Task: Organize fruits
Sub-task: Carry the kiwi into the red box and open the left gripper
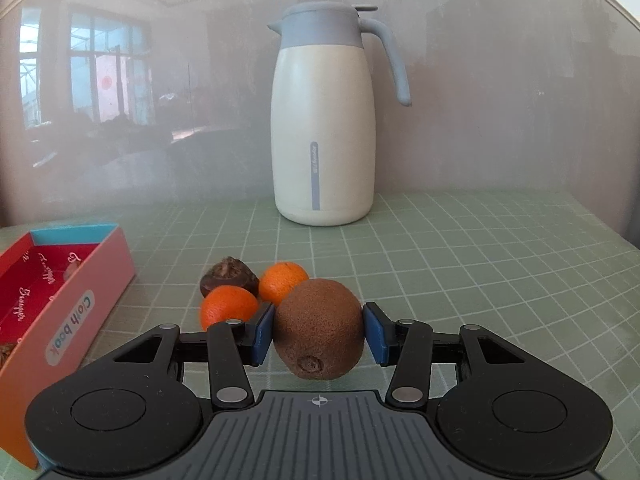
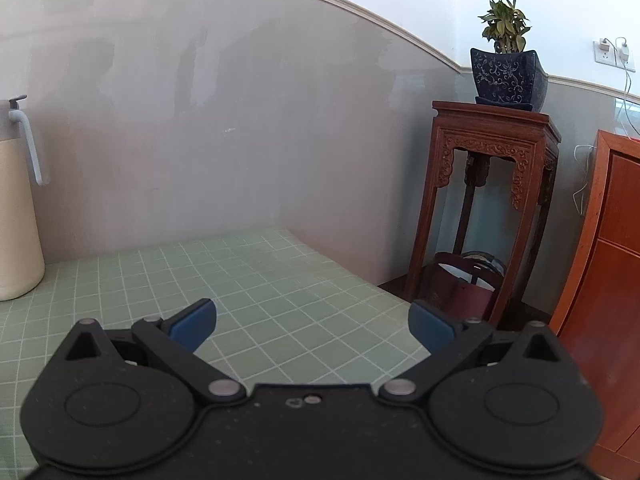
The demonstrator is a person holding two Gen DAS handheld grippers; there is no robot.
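Left wrist view: my left gripper (image 1: 319, 334) pinches a kiwi (image 1: 319, 330), both blue rubber pads pressed flat against its fuzzy brown sides, the stem end facing my camera. The fruit looks oval and matte, with short bristly skin. Just behind it lie two small oranges (image 1: 256, 298), glossy and finely dimpled, one beside my left pad, the other slightly farther back. A dark brown wrinkled fruit (image 1: 229, 276) sits behind them, touching or nearly touching both; I cannot tell what kind it is. To the left stands an open cardboard box (image 1: 70, 312), pink outside with a blue rim and red printed lining, lettered "Cloth book" on its long wall. The tabletop wears a pale green cloth (image 1: 480, 264) with a thin white grid. At the back stands a tall smooth cream jug (image 1: 323, 120) with a grey-blue lid and curved handle, near a glossy grey wall. Right wrist view: my right gripper (image 2: 312, 326) hangs spread wide over bare green cloth, nothing between its blue pads. Beyond the table edge stands a carved dark wooden stand (image 2: 490, 184) bearing a potted plant (image 2: 506, 68) in a patterned navy pot.
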